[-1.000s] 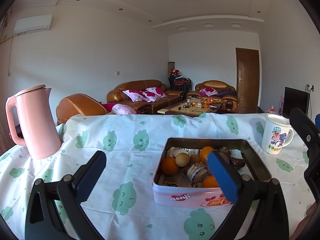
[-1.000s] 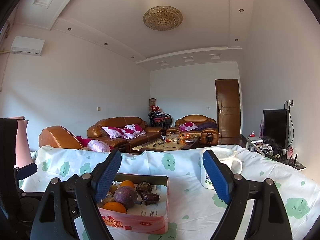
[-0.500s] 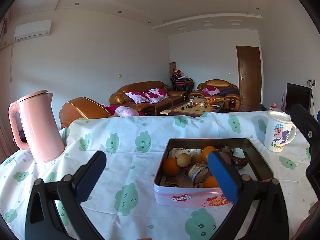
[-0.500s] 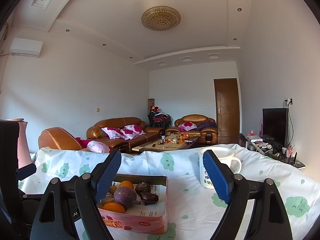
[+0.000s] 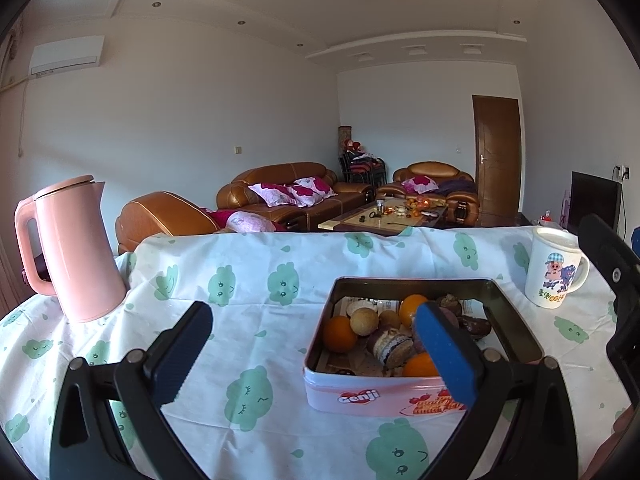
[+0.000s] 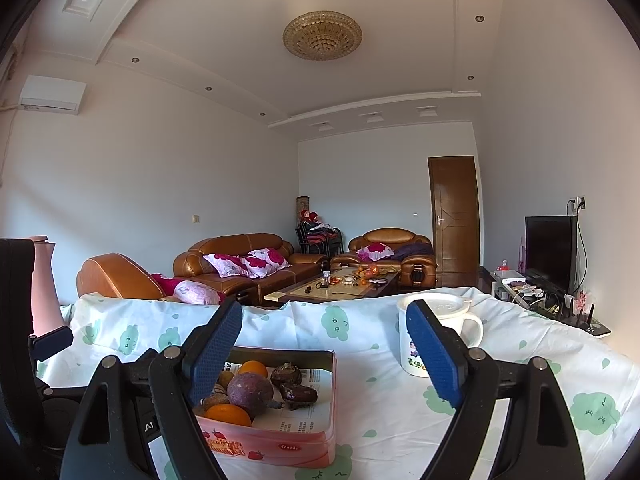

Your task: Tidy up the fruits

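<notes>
Oranges and dark fruits [image 5: 384, 336] are all lying inside the pink rectangular metal tin [image 5: 376, 394]; left gripper [image 5: 316, 344] and right gripper [image 6: 324, 352] are both gaping wide, holding nothing

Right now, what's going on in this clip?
A person holds two grippers over a table with a cloud-print cloth. Both the left gripper and right gripper are open and empty, facing a pink tin holding oranges and other fruit. A pink kettle and cartoon mug stand aside.
</notes>
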Demonstrator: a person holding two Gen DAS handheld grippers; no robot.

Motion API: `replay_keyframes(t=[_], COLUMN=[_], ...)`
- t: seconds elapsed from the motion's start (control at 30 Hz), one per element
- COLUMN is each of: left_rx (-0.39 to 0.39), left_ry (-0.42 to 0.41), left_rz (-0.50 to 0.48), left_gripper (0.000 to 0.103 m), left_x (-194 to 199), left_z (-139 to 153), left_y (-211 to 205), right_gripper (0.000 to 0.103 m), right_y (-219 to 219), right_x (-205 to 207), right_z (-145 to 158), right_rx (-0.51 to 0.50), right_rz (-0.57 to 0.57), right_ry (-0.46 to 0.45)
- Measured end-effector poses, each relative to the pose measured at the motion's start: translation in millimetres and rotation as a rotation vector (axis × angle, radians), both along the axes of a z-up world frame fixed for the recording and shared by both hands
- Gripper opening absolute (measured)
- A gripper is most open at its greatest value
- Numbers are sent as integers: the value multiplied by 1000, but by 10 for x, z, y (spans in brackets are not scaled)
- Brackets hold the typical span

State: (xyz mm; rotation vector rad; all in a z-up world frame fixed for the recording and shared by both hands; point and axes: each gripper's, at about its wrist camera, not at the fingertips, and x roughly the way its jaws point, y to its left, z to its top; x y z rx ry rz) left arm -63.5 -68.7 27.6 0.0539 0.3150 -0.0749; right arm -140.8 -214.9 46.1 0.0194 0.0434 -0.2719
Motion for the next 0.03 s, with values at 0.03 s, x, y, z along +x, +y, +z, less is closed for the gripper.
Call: replay_keyframes(t=[0.03], left_rx=[0], left_ry=[3], left_rz=[2], left_gripper=[103], left_x=[7], left_z=[-4], left_y=[-1], right_gripper=[85], right_y=[-1], right_x=[0], right_z=[0], right_rx=[0], right_rz=[0], right_ry=[0])
